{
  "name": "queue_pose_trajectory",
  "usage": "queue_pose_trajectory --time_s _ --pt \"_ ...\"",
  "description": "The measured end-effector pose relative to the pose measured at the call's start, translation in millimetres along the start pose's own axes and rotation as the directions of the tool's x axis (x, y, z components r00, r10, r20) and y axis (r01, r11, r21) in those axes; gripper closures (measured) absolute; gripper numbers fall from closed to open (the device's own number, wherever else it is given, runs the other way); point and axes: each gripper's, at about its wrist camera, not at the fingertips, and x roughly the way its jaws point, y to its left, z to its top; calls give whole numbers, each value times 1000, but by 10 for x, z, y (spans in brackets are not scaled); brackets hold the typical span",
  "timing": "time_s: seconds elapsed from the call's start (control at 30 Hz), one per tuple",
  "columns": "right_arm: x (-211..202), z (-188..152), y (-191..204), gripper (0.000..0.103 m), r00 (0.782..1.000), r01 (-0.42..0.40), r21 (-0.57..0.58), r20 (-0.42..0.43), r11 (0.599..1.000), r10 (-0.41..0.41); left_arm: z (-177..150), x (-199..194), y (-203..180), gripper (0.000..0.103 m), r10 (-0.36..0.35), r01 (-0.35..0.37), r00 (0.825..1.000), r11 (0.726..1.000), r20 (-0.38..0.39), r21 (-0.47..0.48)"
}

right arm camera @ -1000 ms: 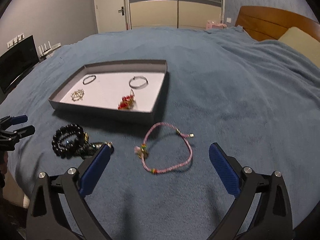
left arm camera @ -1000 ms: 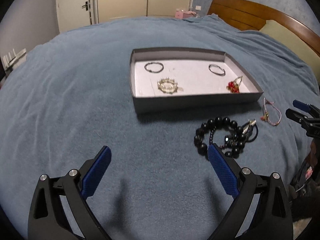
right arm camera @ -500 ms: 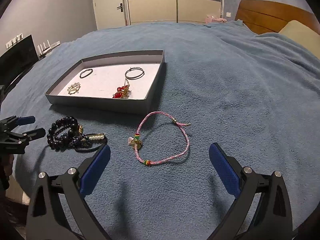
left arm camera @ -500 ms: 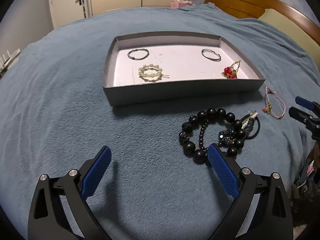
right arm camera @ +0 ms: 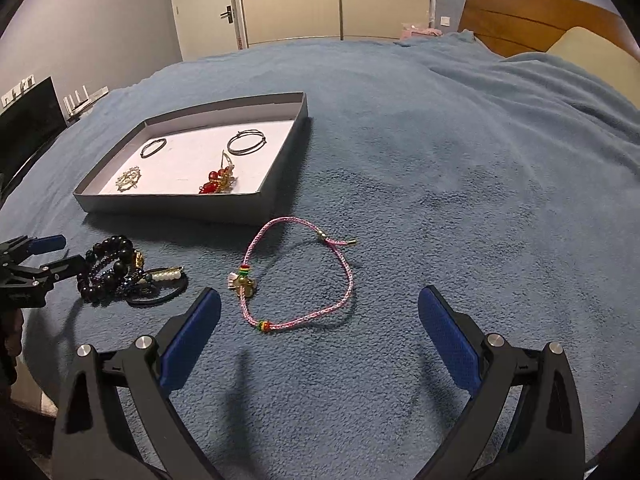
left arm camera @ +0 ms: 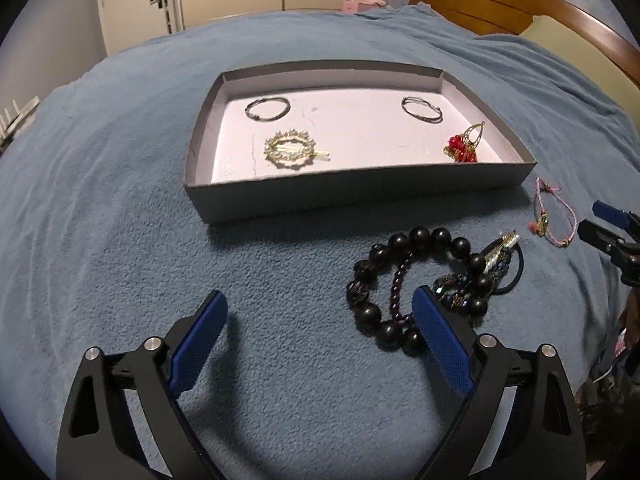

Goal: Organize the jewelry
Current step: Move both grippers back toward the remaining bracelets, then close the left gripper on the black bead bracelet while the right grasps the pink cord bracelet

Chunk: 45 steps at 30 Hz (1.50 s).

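Your left gripper (left arm camera: 318, 312) was spread wide, empty, with bare blanket (left arm camera: 120, 220) between its fingers and the tray (left arm camera: 360, 196) wall ahead. The black beads (left arm camera: 424, 280) lay tangled by its right fingertip. Your right gripper (right arm camera: 320, 308) also gaped, empty, the pink cord bracelet (right arm camera: 298, 276) looped just ahead, beside the tray's corner.

Dim indoor light falls from above, casting soft shadows on the blanket (left arm camera: 120, 208) beside the tray (left arm camera: 360, 188); fisheye edges curve, darken, slightly blur.
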Motion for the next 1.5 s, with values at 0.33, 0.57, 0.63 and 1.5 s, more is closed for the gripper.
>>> queue_pose_trajectory --time_s 0.33,0.57,0.63,1.5 --pt "25 -25 -14 7 1000 5 -21 7 1000 -4 32 93 -90 59 -23 23 1000 999 -18 38" --pt "94 1 -77 35 1000 24 -2 -4 1000 -24 19 115 -119 72 -47 49 999 997 -24 54" --pt "132 12 -87 44 1000 23 2 -14 1000 -23 6 133 -132 73 -44 46 999 997 -29 58" --pt "44 118 -84 100 998 -56 50 21 997 55 -51 -12 -40 88 -93 91 996 992 18 93"
